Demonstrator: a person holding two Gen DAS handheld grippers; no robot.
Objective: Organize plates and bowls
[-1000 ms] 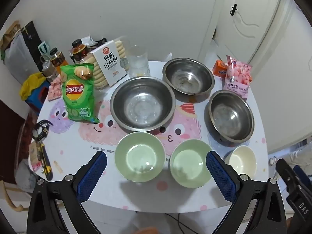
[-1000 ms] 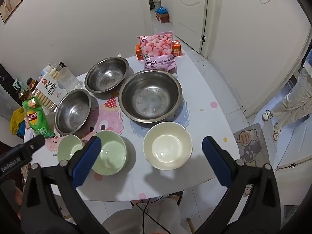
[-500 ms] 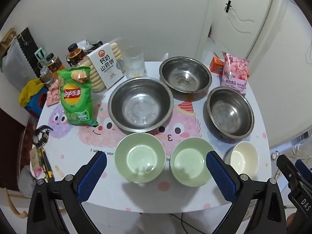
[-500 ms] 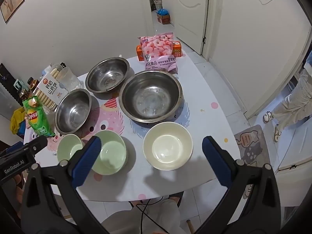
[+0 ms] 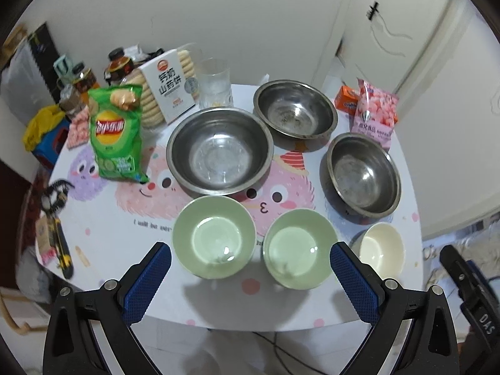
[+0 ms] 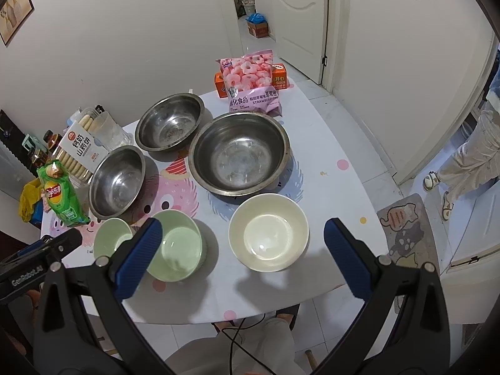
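Three steel bowls stand on the round table: a large one (image 5: 218, 150) (image 6: 120, 181), one behind it (image 5: 295, 109) (image 6: 170, 122) and one at the right (image 5: 364, 173) (image 6: 240, 153). Along the front edge stand two green bowls (image 5: 214, 236) (image 5: 300, 248) and a cream bowl (image 5: 381, 245) (image 6: 268, 237). In the right wrist view the green bowls (image 6: 179, 250) (image 6: 111, 240) lie to the left. My left gripper (image 5: 250, 259) is open and empty above the green bowls. My right gripper (image 6: 242, 237) is open and empty above the cream bowl.
A green chip bag (image 5: 115, 134), a biscuit box (image 5: 170, 86), a glass (image 5: 215, 84) and bottles (image 5: 118, 65) stand at the back left. A pink snack bag (image 6: 250, 84) and an orange box (image 6: 279, 76) stand at the back right. Tools (image 5: 57, 228) lie at the left edge.
Both grippers have drifted slightly over the table. The view from the left one has shifted a little. Nothing on the table has moved.
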